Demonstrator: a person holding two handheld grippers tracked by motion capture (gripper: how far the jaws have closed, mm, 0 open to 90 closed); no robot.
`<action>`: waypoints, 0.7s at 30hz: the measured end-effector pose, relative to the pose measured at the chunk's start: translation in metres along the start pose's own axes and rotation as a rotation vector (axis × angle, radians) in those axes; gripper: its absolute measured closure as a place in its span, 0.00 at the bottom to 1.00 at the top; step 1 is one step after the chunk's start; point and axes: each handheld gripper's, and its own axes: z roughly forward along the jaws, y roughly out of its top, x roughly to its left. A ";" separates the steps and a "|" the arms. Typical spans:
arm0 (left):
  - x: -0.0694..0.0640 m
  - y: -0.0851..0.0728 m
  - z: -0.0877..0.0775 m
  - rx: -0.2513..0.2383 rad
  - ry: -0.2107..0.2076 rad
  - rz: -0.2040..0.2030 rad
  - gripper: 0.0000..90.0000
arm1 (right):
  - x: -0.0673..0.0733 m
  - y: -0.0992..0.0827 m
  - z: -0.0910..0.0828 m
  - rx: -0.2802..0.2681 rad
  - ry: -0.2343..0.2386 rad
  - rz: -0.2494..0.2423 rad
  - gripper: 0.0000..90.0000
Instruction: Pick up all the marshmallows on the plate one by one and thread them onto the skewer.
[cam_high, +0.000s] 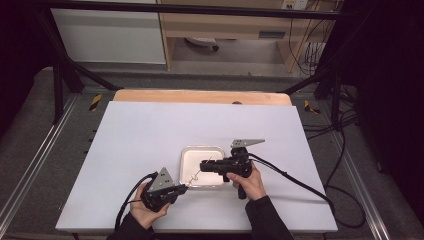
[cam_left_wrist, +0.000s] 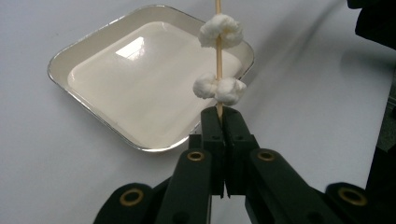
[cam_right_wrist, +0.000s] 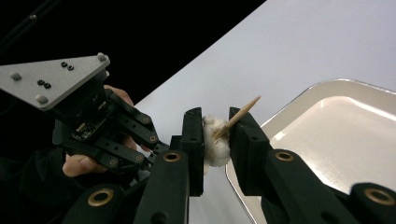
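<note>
A thin wooden skewer (cam_left_wrist: 217, 56) carries white fluffy puffs; two of them (cam_left_wrist: 222, 30) (cam_left_wrist: 219, 88) sit just above my left gripper (cam_left_wrist: 220, 112), which is shut on the skewer's lower end. In the high view the left gripper (cam_high: 186, 188) is at the tray's front left corner, and the skewer (cam_high: 196, 176) slants up over the tray to my right gripper (cam_high: 202, 165). The right gripper (cam_right_wrist: 215, 116) is shut on another white puff (cam_right_wrist: 215, 142) near the skewer's pointed tip (cam_right_wrist: 245, 107), which pokes out past its jaws.
A shallow white tray (cam_high: 202, 148) with a metal rim (cam_left_wrist: 53, 70) lies empty at the middle of the white table sheet (cam_high: 150, 130). Black cables trail from both grippers toward the table's front and right edges. The left hand and its gripper's grey plate (cam_right_wrist: 51, 79) are close behind the right jaws.
</note>
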 end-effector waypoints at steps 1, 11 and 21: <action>0.001 -0.001 0.001 0.008 0.001 -0.003 0.99 | -0.001 -0.002 0.002 0.005 -0.002 0.001 0.85; 0.000 -0.002 0.004 0.017 0.002 -0.024 0.99 | -0.001 -0.010 0.008 0.013 -0.022 -0.010 0.84; 0.000 -0.002 0.005 0.013 -0.006 -0.034 0.99 | 0.000 -0.009 0.007 0.012 -0.039 -0.025 0.80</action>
